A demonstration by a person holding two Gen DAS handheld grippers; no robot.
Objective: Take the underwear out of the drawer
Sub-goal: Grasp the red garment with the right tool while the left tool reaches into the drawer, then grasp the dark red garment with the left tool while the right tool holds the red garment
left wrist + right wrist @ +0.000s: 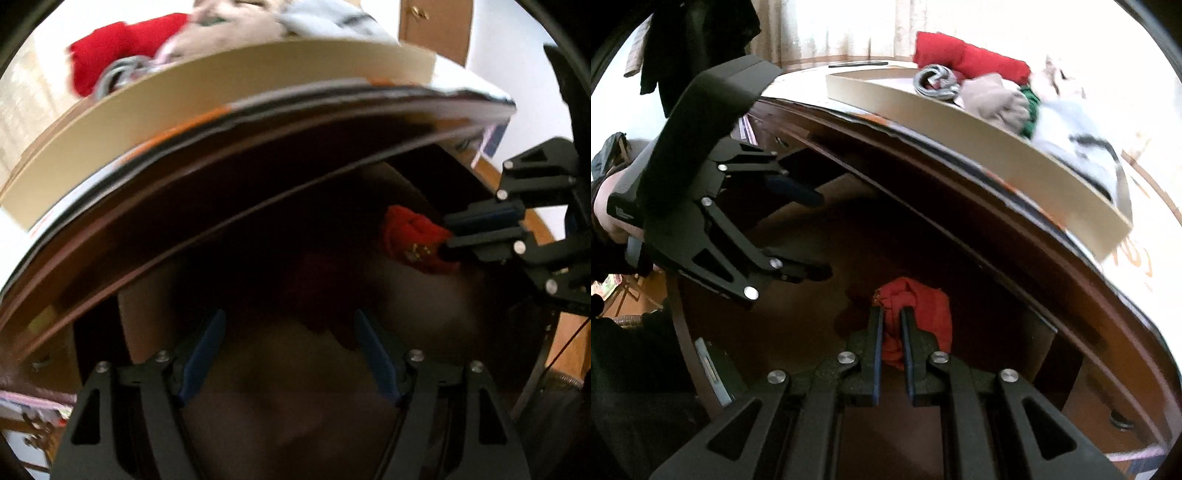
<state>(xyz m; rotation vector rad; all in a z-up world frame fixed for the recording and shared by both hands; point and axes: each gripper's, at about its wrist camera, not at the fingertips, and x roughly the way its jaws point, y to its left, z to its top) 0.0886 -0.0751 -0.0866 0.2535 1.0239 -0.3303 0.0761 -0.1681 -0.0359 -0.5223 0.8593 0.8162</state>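
Since the red cloth is already pinched, the step in hand looks like the lift out of the drawer.
Right tool (892, 314): at the lower centre of the right wrist view, its two blue-lined fingers are pressed together on a fold of the red underwear (919, 310).
Left tool (291, 332): at the bottom of its own view, fingers spread wide with nothing between them; in the right wrist view it shows at centre left, beside the cloth but apart from it.
Underwear: bunched in the dark drawer (1015, 325), below the brown edge of the tabletop (960, 177); whether it rests on the drawer floor cannot be told.
Farther up: a beige tray (979, 136) sits on the tabletop at upper right, holding red, tan and grey clothes (990, 66).
Next move: probably a pull outward and up, clearing the overhanging edge so the cloth does not snag.
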